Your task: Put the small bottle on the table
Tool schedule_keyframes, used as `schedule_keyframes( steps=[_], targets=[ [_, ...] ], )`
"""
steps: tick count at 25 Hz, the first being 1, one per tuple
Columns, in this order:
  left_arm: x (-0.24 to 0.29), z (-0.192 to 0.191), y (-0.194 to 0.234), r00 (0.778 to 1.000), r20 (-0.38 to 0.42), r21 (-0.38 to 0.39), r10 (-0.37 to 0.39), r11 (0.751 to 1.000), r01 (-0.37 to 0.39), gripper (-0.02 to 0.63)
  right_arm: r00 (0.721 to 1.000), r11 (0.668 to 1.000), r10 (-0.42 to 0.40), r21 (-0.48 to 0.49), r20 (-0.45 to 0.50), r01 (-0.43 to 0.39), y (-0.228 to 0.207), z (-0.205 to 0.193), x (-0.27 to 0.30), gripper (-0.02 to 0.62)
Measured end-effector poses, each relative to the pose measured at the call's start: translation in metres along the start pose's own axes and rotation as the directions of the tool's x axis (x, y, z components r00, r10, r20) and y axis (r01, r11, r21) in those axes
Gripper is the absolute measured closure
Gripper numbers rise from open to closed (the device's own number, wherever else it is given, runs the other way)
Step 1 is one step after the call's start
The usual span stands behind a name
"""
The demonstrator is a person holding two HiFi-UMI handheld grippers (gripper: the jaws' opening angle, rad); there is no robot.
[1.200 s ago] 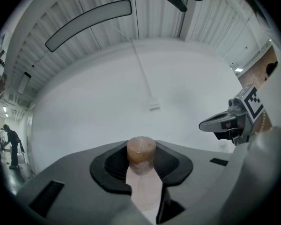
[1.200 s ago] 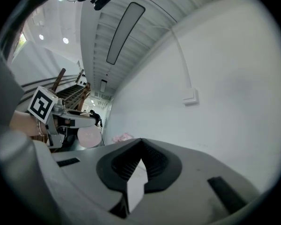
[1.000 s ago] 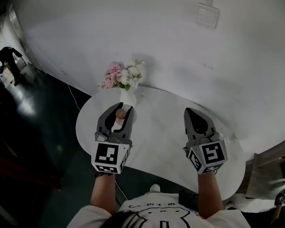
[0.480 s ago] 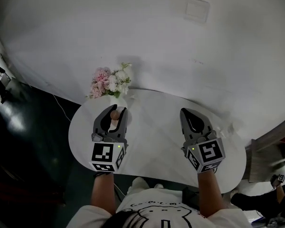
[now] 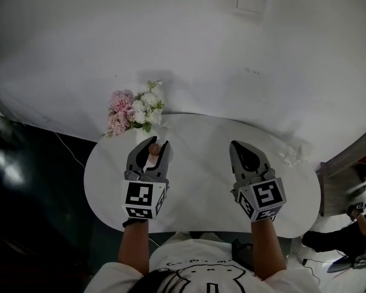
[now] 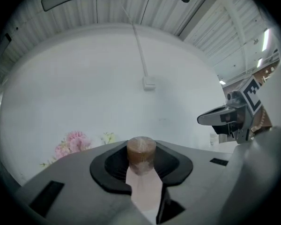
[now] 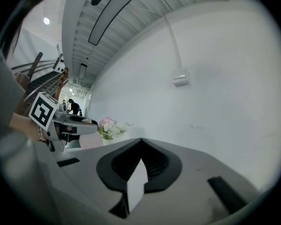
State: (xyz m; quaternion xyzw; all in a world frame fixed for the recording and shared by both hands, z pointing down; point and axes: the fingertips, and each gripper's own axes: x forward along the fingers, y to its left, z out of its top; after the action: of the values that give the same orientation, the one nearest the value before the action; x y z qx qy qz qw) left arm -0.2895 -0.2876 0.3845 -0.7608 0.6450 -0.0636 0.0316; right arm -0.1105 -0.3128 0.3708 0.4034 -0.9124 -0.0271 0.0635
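The small bottle [image 5: 153, 149], pale with a brown cap, stands upright between the jaws of my left gripper [image 5: 151, 146], which is shut on it over the left half of the white oval table [image 5: 201, 163]. In the left gripper view the bottle [image 6: 141, 152] fills the gap between the dark pads. My right gripper [image 5: 240, 146] hovers over the right half of the table, jaws shut with nothing in them; its tips [image 7: 141, 142] meet in the right gripper view.
A bunch of pink and white flowers [image 5: 134, 108] stands at the table's far left edge against the white wall. A wall switch [image 5: 251, 0] is high up. Dark floor lies to the left, and wooden furniture [image 5: 354, 170] to the right.
Both grippers have sunk a little toward the table top, the left still shut on the bottle. The flowers now sit further up and left of the left gripper's tips.
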Motion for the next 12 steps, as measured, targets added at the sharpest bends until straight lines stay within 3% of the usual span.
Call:
schedule_keyframes(
  steps=[12],
  targets=[
    [0.048,-0.058,-0.005,0.989,-0.071,-0.025,-0.128,0.992,0.127,0.482,0.994,0.995,-0.080,0.054,-0.079,0.085,0.003,-0.052,0.020,0.601]
  ],
)
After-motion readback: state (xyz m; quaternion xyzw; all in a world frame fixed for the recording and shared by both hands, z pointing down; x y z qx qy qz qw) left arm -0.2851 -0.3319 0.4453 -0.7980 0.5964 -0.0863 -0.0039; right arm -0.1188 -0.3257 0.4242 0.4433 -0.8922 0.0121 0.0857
